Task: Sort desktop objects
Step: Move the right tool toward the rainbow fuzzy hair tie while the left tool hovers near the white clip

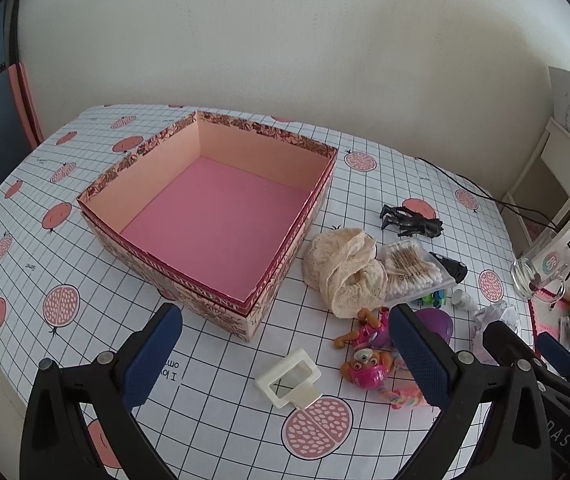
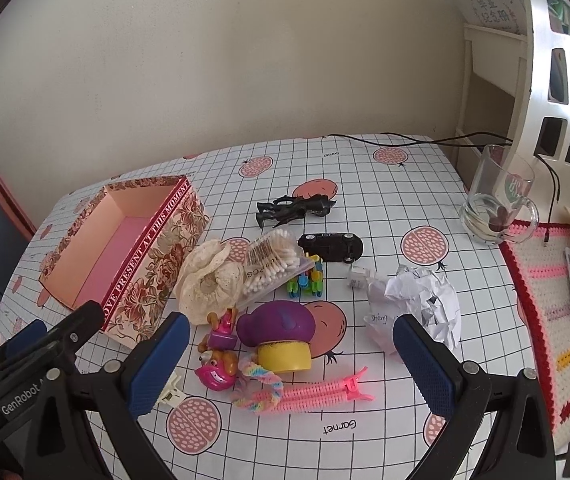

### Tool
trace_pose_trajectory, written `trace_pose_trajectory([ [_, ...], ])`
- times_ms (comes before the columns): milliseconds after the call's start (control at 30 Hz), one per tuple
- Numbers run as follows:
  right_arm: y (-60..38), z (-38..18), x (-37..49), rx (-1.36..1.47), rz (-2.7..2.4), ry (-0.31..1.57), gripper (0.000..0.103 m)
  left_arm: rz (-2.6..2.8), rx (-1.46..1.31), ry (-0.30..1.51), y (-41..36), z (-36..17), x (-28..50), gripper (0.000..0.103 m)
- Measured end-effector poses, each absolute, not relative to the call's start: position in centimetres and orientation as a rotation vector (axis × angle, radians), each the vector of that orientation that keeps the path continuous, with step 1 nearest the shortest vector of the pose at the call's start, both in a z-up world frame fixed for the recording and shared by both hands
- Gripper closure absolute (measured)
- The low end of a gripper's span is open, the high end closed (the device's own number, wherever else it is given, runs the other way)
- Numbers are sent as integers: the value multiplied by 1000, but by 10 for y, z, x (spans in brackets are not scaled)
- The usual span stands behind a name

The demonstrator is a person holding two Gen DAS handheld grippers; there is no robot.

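Observation:
An open floral box (image 1: 213, 216) (image 2: 125, 248) with a pink floor stands empty on the left of the table. Right of it lies a heap: a lace cloth (image 1: 345, 272) (image 2: 209, 280), a bag of cotton swabs (image 1: 413, 272) (image 2: 273, 264), a black figure (image 1: 411, 220) (image 2: 293, 206), a black toy car (image 2: 331, 246), a purple and yellow toy (image 2: 281, 336), two pink puppy toys (image 1: 365, 364) (image 2: 217, 360), a pink hair clip (image 2: 317, 394), crumpled paper (image 2: 421, 300) and a white frame (image 1: 289, 378). My left gripper (image 1: 285, 356) hangs open above the white frame. My right gripper (image 2: 291, 360) is open over the purple toy.
A glass mug (image 2: 497, 200) (image 1: 541, 272) stands at the right on a crocheted mat (image 2: 553, 320). A black cable (image 2: 405, 140) runs along the far edge toward a white shelf (image 2: 545, 80). A wall lies behind the gridded tablecloth (image 1: 85, 264).

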State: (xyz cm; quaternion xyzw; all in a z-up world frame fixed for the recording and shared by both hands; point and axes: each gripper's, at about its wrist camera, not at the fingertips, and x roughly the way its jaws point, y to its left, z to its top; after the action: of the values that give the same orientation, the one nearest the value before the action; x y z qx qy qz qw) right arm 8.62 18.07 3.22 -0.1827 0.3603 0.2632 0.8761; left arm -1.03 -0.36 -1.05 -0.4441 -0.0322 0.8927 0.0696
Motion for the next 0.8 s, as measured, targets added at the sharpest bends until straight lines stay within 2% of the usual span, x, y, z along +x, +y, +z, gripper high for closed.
trace_pose_trajectory([
  [633,188,-5,108,-304,455,939,0,2590,-1554,-226,-12,-51,-28,0],
  [800,194,-14,107,-315,441,969,10,2568,-1626,-229,-15,-63,-30,0],
])
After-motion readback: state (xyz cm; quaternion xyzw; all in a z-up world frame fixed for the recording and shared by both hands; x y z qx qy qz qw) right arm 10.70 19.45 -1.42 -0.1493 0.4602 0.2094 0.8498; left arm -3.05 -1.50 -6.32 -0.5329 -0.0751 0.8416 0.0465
